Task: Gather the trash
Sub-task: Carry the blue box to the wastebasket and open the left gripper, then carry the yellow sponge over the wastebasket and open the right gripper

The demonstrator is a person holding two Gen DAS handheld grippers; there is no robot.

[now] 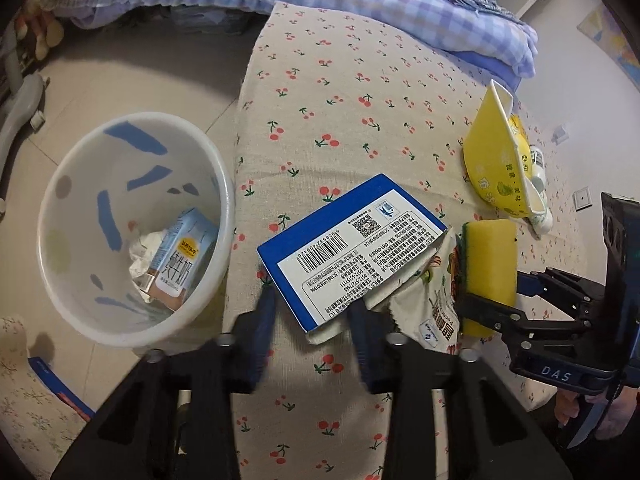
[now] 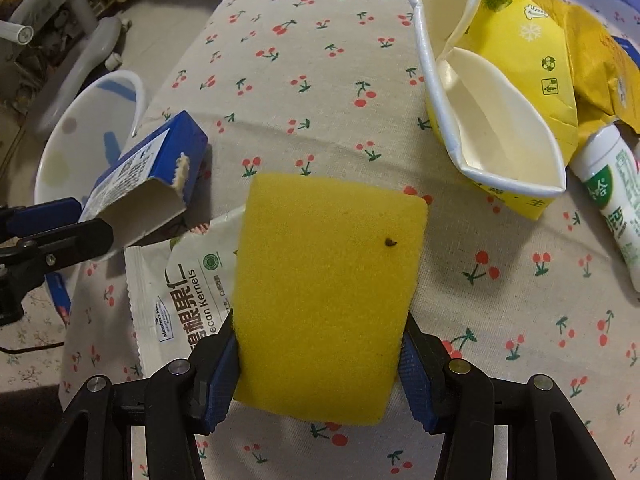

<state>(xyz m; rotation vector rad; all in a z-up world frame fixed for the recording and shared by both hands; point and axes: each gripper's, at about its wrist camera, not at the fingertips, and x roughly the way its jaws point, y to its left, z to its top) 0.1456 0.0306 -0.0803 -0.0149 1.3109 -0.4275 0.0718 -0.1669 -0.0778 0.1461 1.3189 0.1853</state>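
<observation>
Lying on the cherry-print cloth beside the bin, the blue box sits between the left gripper pads, which look closed on its torn open end. The right gripper clamps a yellow sponge. My worry: the crushed cardboard could slip, dropping the box short of the bin. A nut packet is half covered by the sponge, its label partly unreadable.
</observation>
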